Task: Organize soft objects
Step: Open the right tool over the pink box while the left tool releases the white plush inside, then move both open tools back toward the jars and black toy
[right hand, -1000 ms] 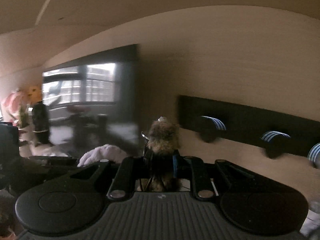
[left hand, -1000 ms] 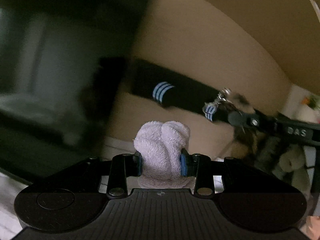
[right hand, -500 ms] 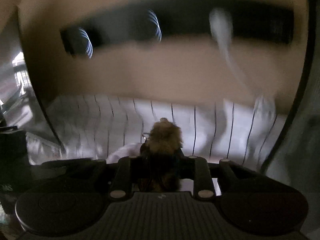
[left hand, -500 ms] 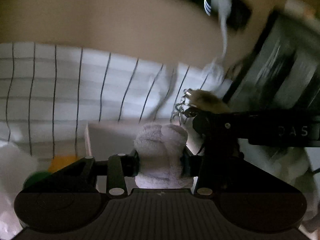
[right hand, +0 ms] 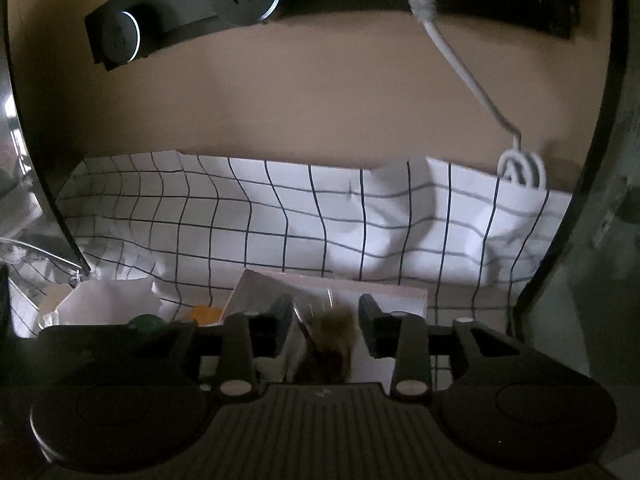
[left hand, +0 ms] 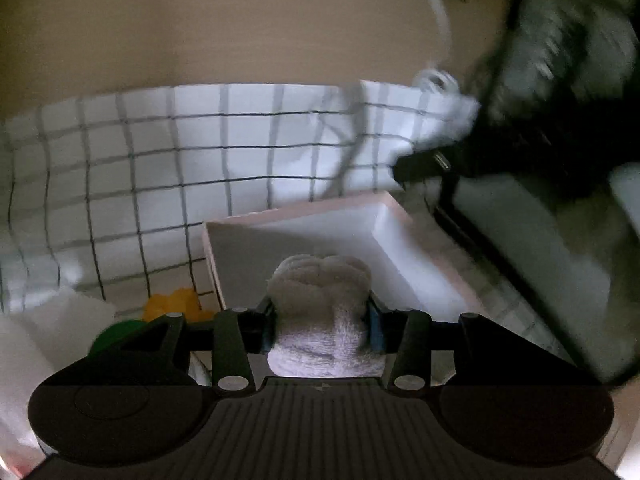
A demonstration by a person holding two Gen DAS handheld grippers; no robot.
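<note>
My left gripper (left hand: 320, 320) is shut on a pale lilac plush toy (left hand: 322, 312) and holds it just above the near end of a white open box (left hand: 320, 232) on the checked cloth. My right gripper (right hand: 326, 320) is open. A brown furry keychain toy (right hand: 330, 336) sits loose between its spread fingers, blurred, over the same white box (right hand: 332, 284). The box interior looks bare in the left wrist view.
A white cloth with a black grid (right hand: 280, 220) covers the table. A yellow and green soft thing (left hand: 168, 308) and white paper (left hand: 52, 320) lie left of the box. A white cable (right hand: 464, 64) hangs from a dark socket strip (right hand: 192, 4). Dark frames stand at both sides.
Both grippers swung down from the wall towards the table and box. The right gripper has opened and let go of the brown furry toy. The left stays shut on the plush.
</note>
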